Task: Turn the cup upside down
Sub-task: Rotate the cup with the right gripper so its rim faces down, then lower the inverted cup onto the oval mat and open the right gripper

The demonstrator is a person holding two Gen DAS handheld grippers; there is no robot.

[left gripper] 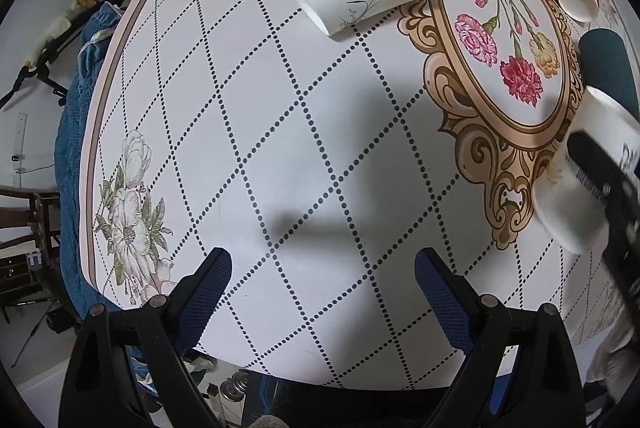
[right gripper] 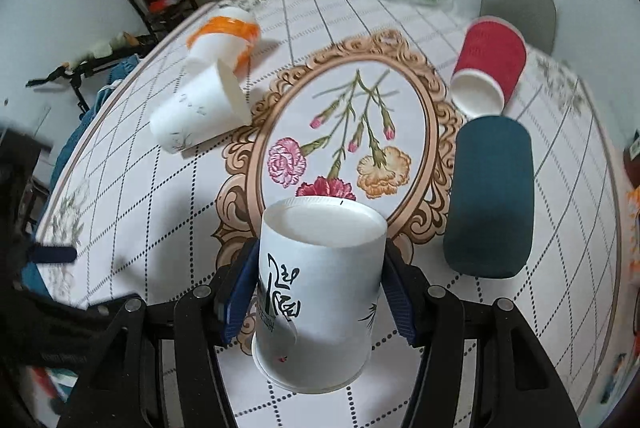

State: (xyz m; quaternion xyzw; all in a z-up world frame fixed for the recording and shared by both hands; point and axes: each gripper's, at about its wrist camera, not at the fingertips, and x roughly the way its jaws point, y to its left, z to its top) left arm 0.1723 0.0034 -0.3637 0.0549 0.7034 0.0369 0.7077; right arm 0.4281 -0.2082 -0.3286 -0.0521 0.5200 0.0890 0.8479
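Observation:
My right gripper (right gripper: 318, 284) is shut on a white paper cup with black calligraphy (right gripper: 318, 288). The cup is upside down, its base up and its rim low over the tablecloth; whether the rim touches is unclear. The same cup (left gripper: 580, 184) shows at the right edge of the left wrist view, with the right gripper's black finger across it. My left gripper (left gripper: 322, 276) is open and empty above the tablecloth near the table's front edge.
On the round table (right gripper: 140, 188) lie a white cup with bird print (right gripper: 200, 108), a white and orange cup (right gripper: 224, 36), a red cup (right gripper: 490, 62) and a dark teal cup (right gripper: 492, 196), all on their sides. Chairs stand behind the table.

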